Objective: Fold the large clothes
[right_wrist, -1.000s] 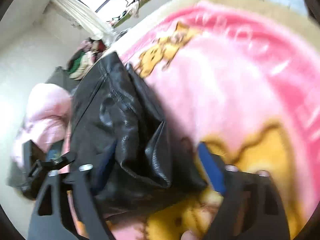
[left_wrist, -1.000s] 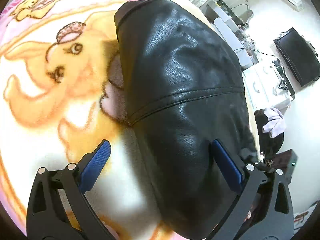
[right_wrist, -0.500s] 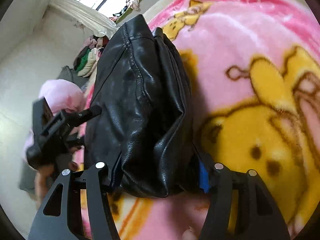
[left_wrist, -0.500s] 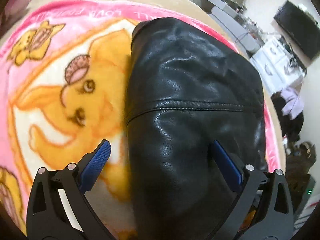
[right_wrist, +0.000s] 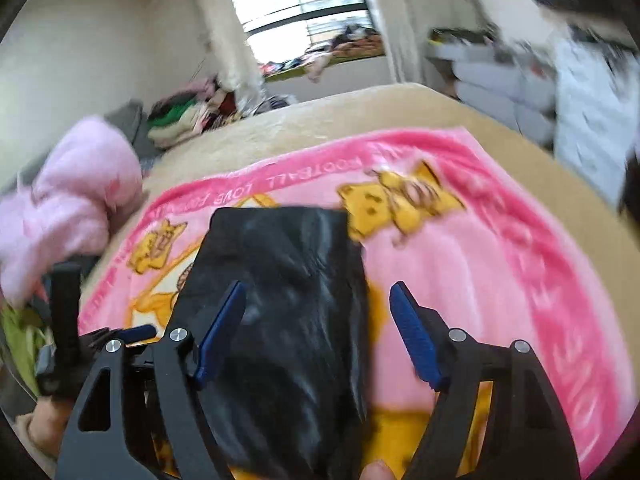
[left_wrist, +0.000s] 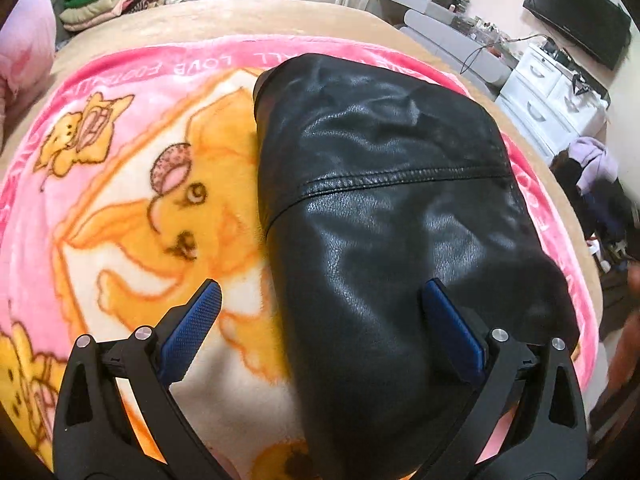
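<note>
Hovering over the folded black jacket (left_wrist: 392, 216), the left tongs (left_wrist: 320, 324) stand wide apart and grip nothing. The right tongs (right_wrist: 318, 336) have just been opening; their pads seem clear of the jacket (right_wrist: 288, 304) below them, though that view is blurred. It lies on a pink cartoon blanket (left_wrist: 120, 184) spread over the bed (left_wrist: 224, 20).

The black leather jacket (left_wrist: 392, 232) lies folded into a compact, glossy bundle — one stitched seam crossing its top. It rests on the pink cartoon blanket (left_wrist: 120, 184), seemingly several layers thick.
</note>
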`<state>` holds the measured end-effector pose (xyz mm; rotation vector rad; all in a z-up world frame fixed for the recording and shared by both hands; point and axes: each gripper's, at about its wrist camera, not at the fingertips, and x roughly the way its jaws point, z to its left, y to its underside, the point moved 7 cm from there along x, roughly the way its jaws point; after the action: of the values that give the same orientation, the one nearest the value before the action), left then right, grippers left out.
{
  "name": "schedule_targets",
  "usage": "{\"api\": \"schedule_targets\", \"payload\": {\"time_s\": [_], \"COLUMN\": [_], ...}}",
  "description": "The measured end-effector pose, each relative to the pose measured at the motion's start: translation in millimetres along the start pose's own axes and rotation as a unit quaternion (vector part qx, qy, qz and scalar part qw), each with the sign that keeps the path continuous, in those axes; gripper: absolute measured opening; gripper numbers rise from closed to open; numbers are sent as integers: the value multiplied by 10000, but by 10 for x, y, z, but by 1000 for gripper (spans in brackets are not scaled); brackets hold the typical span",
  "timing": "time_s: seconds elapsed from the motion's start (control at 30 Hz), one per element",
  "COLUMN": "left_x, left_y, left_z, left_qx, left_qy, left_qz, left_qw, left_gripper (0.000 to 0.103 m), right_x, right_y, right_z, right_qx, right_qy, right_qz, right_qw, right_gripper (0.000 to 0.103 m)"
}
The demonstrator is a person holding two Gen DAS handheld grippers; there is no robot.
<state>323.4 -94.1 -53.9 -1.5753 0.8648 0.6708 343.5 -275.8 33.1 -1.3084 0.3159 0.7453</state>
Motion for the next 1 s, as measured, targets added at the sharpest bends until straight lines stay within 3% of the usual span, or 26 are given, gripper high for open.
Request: {"api": "schedule_targets", "payload": {"time_s": [0.07, 0.23, 0.33, 0.5, 0.8, 0.9, 1.0], "left_x": [-2, -4, 11, 95, 240, 188, 97], "left_y": [9, 26, 24, 23, 28, 37, 33], "left_z": [-5, 9, 5, -67, -127, -128, -115], "left_qx": [18, 31, 77, 169, 147, 161, 201], "left_qy": [-8, 20, 29, 146, 274, 228, 175], "left_qz": [-2, -7, -21, 42, 159, 144, 55], "left_qw": [10000, 10000, 10000, 9997, 9994, 9995, 9996], "left_gripper": [95, 95, 95, 95, 95, 95, 95], "right_x": [227, 811, 1059, 1510, 1647, 1493, 1118], "right_y": [-170, -354, -293, 39, 287, 203, 116], "right_z": [135, 195, 181, -44, -286, -236, -188], "right_qx": [-258, -539, -472, -524, -95, -146, 94], "right_qy": [-104, 124, 171, 514, 372, 400, 136], "right_qz": [141, 789, 1115, 1981, 1810, 1547, 1226], "right_qw": [9995, 9953, 9925, 9774, 9827, 9871, 9923], "right_gripper": [71, 70, 70, 70, 70, 70, 70]}}
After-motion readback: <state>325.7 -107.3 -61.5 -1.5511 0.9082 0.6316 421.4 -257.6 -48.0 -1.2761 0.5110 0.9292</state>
